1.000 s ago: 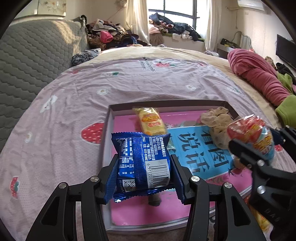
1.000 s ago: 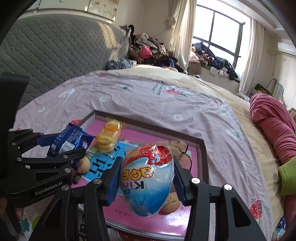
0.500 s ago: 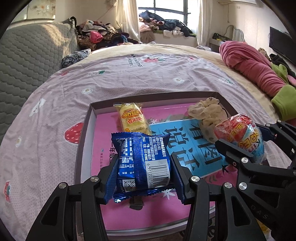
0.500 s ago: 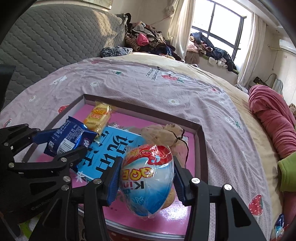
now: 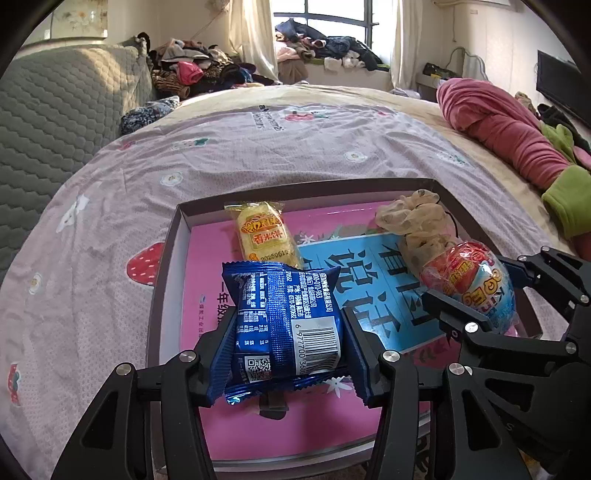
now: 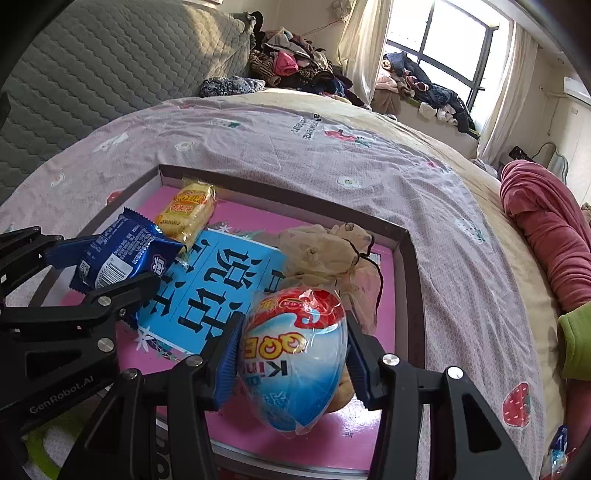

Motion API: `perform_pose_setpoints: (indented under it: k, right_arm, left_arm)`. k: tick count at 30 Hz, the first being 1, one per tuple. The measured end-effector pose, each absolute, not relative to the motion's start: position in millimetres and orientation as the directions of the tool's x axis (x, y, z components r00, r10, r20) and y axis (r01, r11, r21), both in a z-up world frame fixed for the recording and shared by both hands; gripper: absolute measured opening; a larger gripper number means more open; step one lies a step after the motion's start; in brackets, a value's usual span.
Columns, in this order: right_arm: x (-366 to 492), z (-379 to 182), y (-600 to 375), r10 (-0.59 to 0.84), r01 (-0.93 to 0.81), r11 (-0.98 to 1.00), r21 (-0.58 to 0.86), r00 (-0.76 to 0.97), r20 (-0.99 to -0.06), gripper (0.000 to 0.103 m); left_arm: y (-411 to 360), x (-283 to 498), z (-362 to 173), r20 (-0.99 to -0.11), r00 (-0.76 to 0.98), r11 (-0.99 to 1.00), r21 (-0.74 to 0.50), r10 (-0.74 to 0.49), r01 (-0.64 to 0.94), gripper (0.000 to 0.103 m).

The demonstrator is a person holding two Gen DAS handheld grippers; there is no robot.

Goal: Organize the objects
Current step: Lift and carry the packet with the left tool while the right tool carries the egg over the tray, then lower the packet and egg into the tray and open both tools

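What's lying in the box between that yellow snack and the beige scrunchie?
Only the pink-and-blue book lining the box shows between the yellow snack pack and the beige scrunchie; both wrist views show it.

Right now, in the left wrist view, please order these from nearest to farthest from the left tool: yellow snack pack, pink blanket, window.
1. Yellow snack pack, in the box just beyond the left tool.
2. Pink blanket, on the bed, far right.
3. Window, in the back wall.

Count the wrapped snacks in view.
3: a blue packet in the left hand-held gripper, an egg in the right hand-held gripper, a yellow pack in the box. More may be hidden.
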State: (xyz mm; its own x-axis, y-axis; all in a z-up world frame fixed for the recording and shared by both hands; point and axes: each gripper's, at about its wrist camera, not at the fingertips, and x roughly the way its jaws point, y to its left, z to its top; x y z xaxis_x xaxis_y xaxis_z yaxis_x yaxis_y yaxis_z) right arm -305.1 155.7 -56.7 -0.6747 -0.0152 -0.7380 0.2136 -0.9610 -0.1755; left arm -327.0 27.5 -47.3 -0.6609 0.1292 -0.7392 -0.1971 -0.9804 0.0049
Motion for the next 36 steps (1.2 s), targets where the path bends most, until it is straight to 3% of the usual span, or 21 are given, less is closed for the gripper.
perform_pose_setpoints:
  k: [28,33,35,36]
  right_arm:
    - [-309,-69,152,0.016,0.222,-0.953,-0.205,-0.641,-0.767,0.051]
    - [-310,-72,149,0.059,0.221,-0.941,-0.255,-0.637,-0.769,0.058]
    - [-310,-73,149,0.06,0.225,-0.94,-0.258,-0.634,-0.771,0.058]
    - [-309,-72,150,0.062,0.225,-0.939,-0.261,-0.634,-0.771,0.058]
  left_arm:
    - [27,-331,-53,-0.757,-0.636,-0.98,-0.024,0.147,-0.198,0.059]
    - [28,-331,-54,-0.762,-0.634,-0.981,-0.013,0.136,-0.196,0.06]
    - [28,-333,-57,-0.769,-0.628,-0.982,0.0,0.121,-0.189,0.062]
    - [28,-334,-58,-0.774,-0.623,-0.982,0.005,0.115,-0.187,0.07]
